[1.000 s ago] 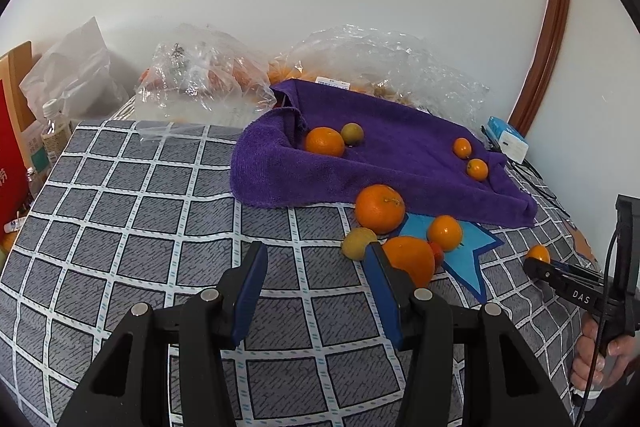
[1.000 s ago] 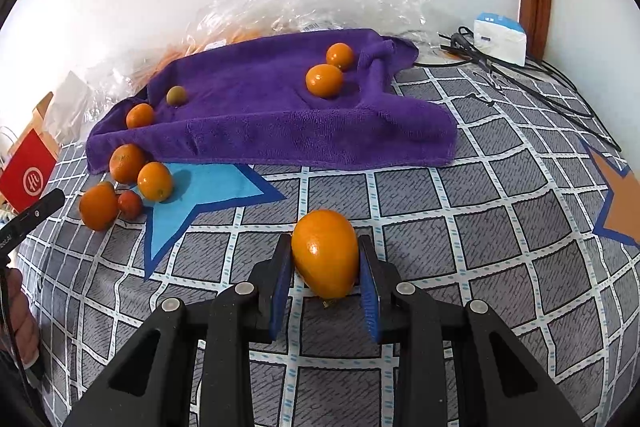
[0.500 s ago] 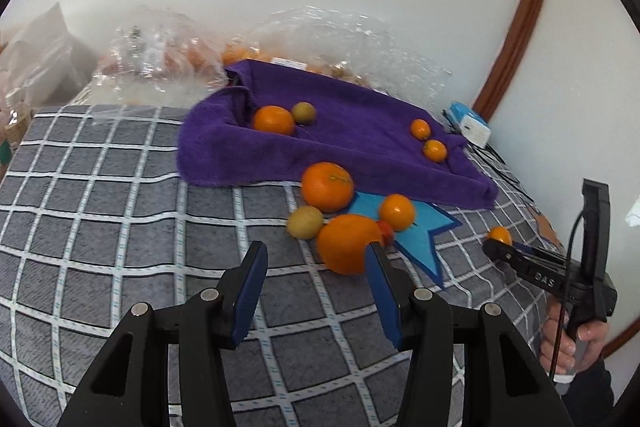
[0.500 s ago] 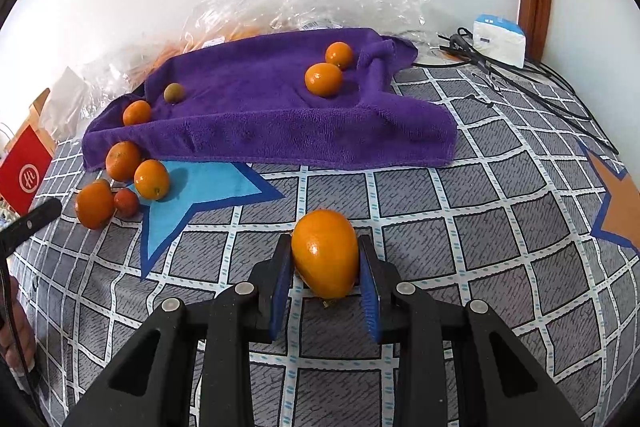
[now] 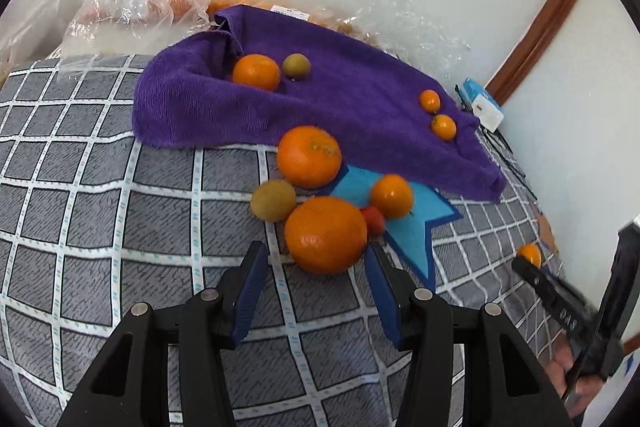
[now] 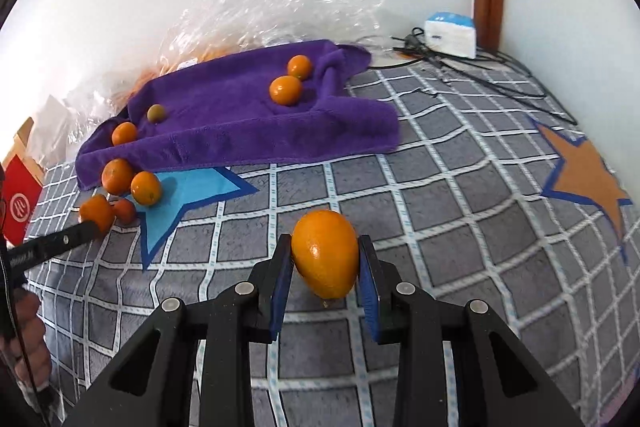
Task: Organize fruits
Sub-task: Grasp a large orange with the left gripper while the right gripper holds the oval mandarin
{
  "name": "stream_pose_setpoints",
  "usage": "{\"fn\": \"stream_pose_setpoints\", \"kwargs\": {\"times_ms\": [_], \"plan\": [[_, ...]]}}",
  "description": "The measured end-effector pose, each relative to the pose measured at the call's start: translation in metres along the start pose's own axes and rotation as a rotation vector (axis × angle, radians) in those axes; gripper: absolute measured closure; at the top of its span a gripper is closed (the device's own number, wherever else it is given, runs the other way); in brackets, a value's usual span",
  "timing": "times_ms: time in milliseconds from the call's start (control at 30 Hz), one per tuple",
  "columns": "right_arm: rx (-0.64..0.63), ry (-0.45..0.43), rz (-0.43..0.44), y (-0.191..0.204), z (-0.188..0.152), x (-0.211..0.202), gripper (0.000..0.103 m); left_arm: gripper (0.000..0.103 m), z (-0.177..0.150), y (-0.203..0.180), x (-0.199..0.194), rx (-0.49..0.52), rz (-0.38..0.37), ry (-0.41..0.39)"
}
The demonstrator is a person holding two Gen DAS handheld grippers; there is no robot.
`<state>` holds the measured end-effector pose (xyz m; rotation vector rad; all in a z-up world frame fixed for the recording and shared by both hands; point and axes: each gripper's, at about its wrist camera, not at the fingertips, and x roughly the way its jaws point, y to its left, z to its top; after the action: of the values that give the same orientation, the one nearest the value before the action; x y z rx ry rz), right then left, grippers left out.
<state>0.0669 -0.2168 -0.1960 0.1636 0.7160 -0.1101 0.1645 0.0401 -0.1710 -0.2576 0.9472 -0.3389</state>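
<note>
We are observing the large round orange mandarin (image 5: 326,235) sitting on the grey checked bedcover (image 5: 120,219), just ahead of the left gripper (image 5: 316,287), whose jaws are standing apart and gripping nothing. Since a second ago this gripper has been swinging rightward and closing in, so the mandarin, earlier half hidden behind the right blue pad, is now lying centred before the gap; we judge a pick-up is imminent. A yellow-green fruit (image 5: 273,200), a small red fruit (image 5: 374,220) and a smaller orange (image 5: 392,196) are crowding it on the far side, near the purple towel (image 5: 360,99). The right gripper (image 6: 325,275) is clamping an oval orange kumquat-shaped fruit (image 6: 325,253), unchanged, above the cover.
</note>
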Motion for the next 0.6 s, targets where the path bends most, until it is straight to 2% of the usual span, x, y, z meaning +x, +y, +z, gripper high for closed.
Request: {"fn": "stream_pose_setpoints", "kwargs": {"times_ms": [133,267,300,467,600], "plan": [[0.015,0.015,-0.008,0.000,-0.004,-0.004,0.072,0.056,0.008,0.001,0.007,-0.040,-0.014,0.025],[0.015,0.018,-0.014,0.001,-0.006,-0.008,0.072,0.057,0.011,-0.003,0.010,-0.036,-0.016,0.030],[0.018,0.016,-0.014,0.001,-0.007,-0.009,0.072,0.061,0.012,-0.004,0.012,-0.041,-0.018,0.036],[0.011,0.011,0.006,-0.004,-0.007,-0.015,0.072,0.063,0.010,-0.011,0.009,-0.001,0.031,0.028],[-0.007,-0.001,0.030,-0.009,0.003,-0.022,0.072,0.063,0.002,-0.015,-0.007,-0.008,0.074,0.004]]}}
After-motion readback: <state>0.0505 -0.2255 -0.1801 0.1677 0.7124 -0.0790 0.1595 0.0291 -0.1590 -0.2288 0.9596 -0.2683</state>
